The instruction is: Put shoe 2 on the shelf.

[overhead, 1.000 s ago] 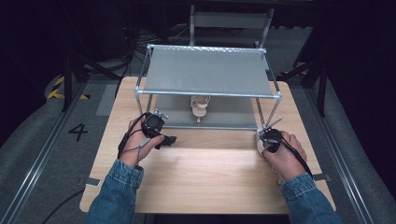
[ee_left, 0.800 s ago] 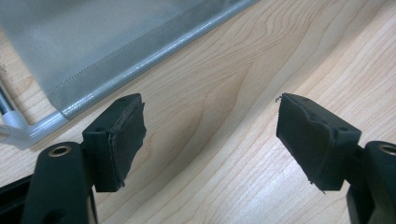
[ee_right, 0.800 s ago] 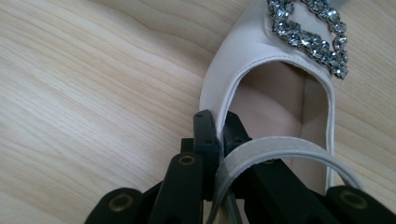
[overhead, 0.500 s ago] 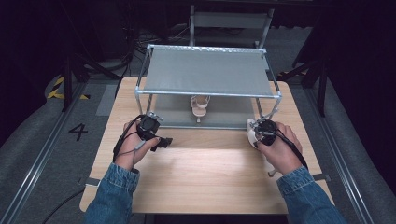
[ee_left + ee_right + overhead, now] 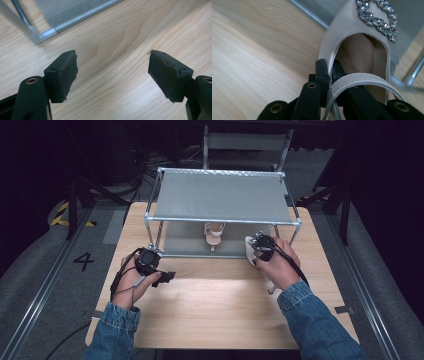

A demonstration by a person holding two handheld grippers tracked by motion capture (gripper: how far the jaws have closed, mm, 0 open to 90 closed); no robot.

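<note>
A cream leather high-heeled shoe with a rhinestone buckle [image 5: 362, 47] hangs from the right gripper [image 5: 330, 75], whose black jaws are pinched tight on the side wall of the upper, just in front of the thin ankle strap [image 5: 362, 80]. In the high view the shoe [image 5: 249, 251] sits at the front right corner of the grey two-tier metal-tube shoe rack [image 5: 220, 195], just beside its corner post, above the pale wood-grain table [image 5: 210, 310].

The hold looks thin: the pads bite only a narrow edge of smooth, pliant leather, so the shoe could swing, twist or slide out if the hand tips quickly. The heel trailing below the hand might also catch the rack's lower rail or post on the way in, and the loose strap could snag on the tubing.

A matching cream sandal [image 5: 214, 234] already stands on the lower shelf, near the middle, well apart from the carried one; a careless entry could knock it over.

The left gripper [image 5: 165, 276] hovers over bare tabletop near the rack's front left foot, its padded black jaws spread wide with nothing between them.
</note>
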